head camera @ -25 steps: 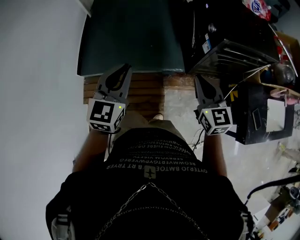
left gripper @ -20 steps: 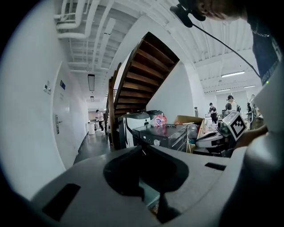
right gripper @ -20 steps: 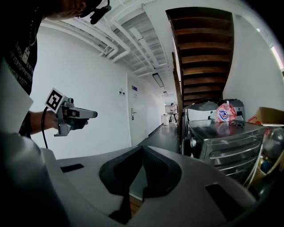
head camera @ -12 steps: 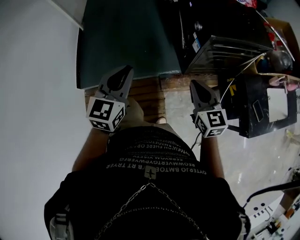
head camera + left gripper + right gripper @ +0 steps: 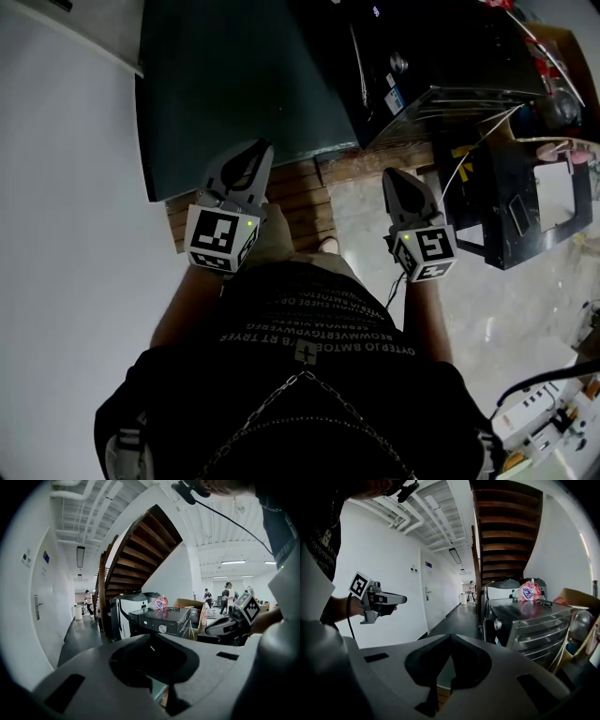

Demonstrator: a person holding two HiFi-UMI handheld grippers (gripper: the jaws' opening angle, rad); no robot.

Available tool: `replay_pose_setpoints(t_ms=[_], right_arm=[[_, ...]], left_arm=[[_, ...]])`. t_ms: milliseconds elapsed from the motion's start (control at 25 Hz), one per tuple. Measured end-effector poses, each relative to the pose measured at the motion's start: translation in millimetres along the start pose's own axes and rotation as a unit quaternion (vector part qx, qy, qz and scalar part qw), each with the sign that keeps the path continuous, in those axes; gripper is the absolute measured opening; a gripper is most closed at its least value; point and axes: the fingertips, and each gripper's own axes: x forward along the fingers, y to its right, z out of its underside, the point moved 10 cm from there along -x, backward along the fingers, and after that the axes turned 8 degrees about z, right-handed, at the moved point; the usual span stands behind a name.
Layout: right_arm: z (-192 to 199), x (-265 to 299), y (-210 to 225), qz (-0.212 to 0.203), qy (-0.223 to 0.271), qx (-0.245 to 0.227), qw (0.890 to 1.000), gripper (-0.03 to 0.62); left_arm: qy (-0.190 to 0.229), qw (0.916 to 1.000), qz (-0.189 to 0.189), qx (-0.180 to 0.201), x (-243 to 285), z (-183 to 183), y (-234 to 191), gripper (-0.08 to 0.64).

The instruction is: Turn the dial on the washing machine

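The washing machine (image 5: 422, 47) is a black appliance at the top right of the head view, and a round silver dial (image 5: 399, 64) shows on it. The dial (image 5: 162, 628) also sits on the machine's dark front panel in the left gripper view. In the right gripper view the dial (image 5: 498, 624) is at the machine's left edge. My left gripper (image 5: 260, 148) is shut and empty, over the wooden boards, well short of the machine. My right gripper (image 5: 390, 173) is shut and empty too, just below the machine's corner. Neither touches the dial.
A white wall (image 5: 66, 187) runs along the left and a dark floor (image 5: 234, 84) lies ahead. Wooden boards (image 5: 300, 192) lie under the grippers. A black frame (image 5: 525, 206) stands at the right. A wooden staircase (image 5: 136, 550) rises behind the machine, which carries a red and white bag (image 5: 528, 592).
The person has stepped towards the machine, so it and the dark floor have slid left and down in the head view. Both grippers have moved along with the person and stay shut.
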Motion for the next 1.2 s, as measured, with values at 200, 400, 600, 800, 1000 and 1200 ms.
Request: replay_pose_setpoints(t_ms=[200,400,600,800,1000,1200], right_arm=[[-25,63,-22,0.031,-0.014,0.002,0.999,-0.003],[-78,128,-70,0.046,-0.016,0.005,0.999,-0.003],[-139,172,-113,0.062,-0.006,0.027,0.998,-0.003],[-189,168,-129,0.107,0.002,0.023,0.994,-0.003],[-212,146,-120,0.162,0.006,0.033,0.986,-0.003],[-202,132,-106,0.188,0.011,0.046,0.981,-0.003]], left_arm=[[0.008,0.9995,0.027,0.012,22,-3,-78,0.032],[0.011,0.9985,0.043,0.033,25,-23,-180,0.032],[0.018,0.9964,0.072,0.04,23,-54,-271,0.032],[0.035,0.9902,0.123,0.056,33,-89,-304,0.032],[0.043,0.981,0.18,0.056,52,-113,-297,0.032],[0.044,0.9763,0.204,0.058,69,-122,-277,0.032]])
